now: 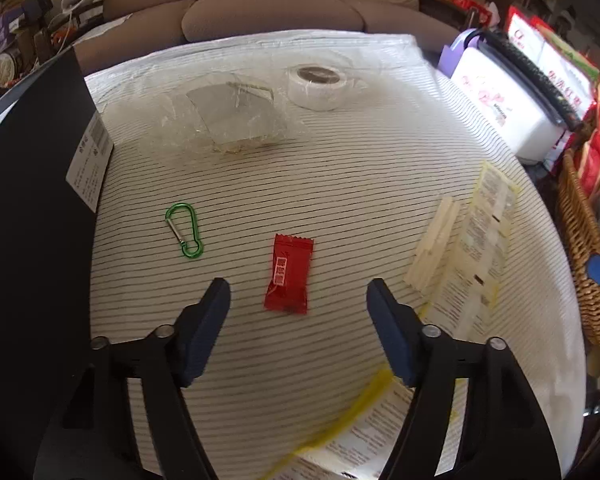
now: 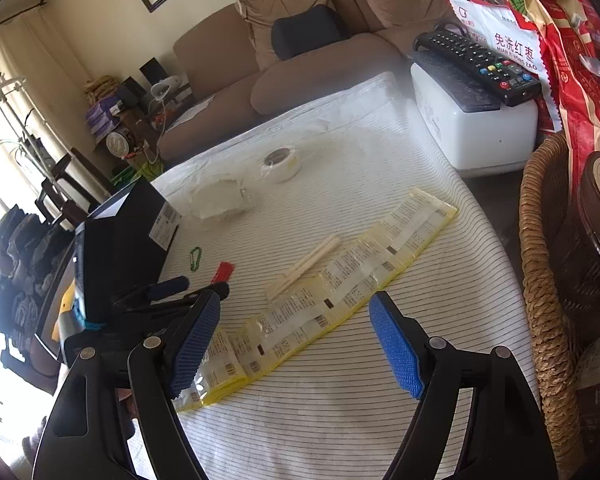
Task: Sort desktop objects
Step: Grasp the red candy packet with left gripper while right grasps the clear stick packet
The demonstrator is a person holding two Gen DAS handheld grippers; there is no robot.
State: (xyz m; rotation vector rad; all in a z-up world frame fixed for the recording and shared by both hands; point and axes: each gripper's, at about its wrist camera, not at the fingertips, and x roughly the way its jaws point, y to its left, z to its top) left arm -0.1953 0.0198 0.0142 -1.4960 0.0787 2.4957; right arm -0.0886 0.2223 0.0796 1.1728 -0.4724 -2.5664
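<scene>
Both claws are hanging wide and empty: the left claw (image 1: 298,282) straddling the red candy packet (image 1: 289,274), the right claw (image 2: 296,300) hovering over the yellow sachet strip (image 2: 340,280).

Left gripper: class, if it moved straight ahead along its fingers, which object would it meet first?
Most likely the red candy packet, which lies on the striped cloth just ahead of the open left gripper, between its fingers. Depth is hard to judge, so it might pass just above.

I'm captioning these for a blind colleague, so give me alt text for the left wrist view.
The open left gripper hovers over a striped tablecloth, its fingers on either side of a red candy packet. A green carabiner lies to the left, with a white tape roll farther back.
</scene>
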